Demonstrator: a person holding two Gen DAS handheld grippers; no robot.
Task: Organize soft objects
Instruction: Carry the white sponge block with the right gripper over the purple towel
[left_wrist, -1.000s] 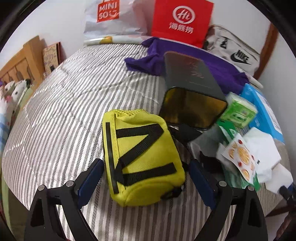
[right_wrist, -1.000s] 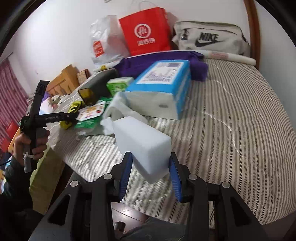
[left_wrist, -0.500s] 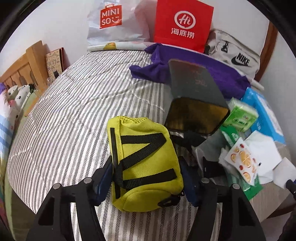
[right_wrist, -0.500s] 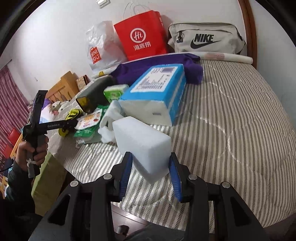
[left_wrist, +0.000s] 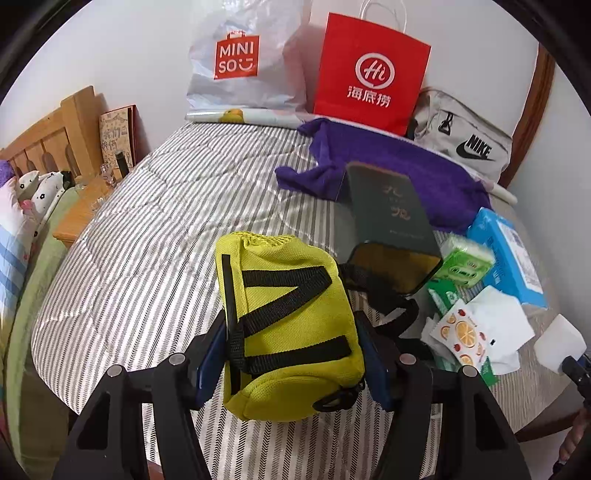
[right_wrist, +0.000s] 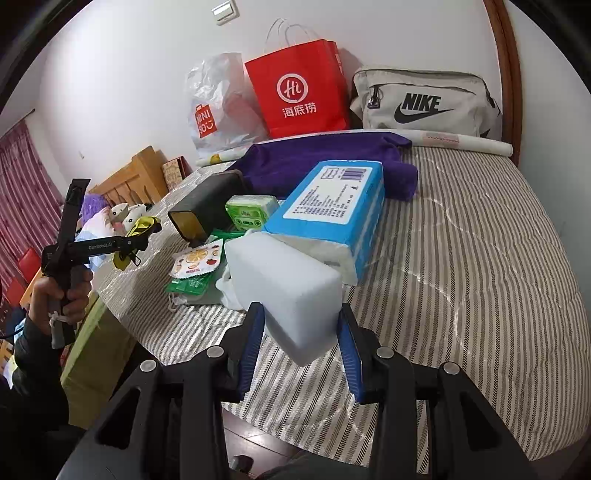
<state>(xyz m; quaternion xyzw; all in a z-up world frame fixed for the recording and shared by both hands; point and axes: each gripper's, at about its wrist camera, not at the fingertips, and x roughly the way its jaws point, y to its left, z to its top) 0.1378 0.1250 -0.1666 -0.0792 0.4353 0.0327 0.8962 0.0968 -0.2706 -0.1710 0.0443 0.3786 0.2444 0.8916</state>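
Left gripper (left_wrist: 291, 363): just closed, clamped on yellow pouch (left_wrist: 288, 325) above striped bed (left_wrist: 147, 240);
Right gripper (right_wrist: 301, 345): pads squeezing white foam block (right_wrist: 284, 284) between them

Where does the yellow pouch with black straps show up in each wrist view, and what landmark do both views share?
Left wrist view: the yellow pouch fills the lower centre, clamped between the left gripper's blue pads.
Right wrist view: the pouch is small at mid-left, at the tip of the left gripper, which a hand holds.
Shared landmark: the red paper bag standing against the wall behind the bed.
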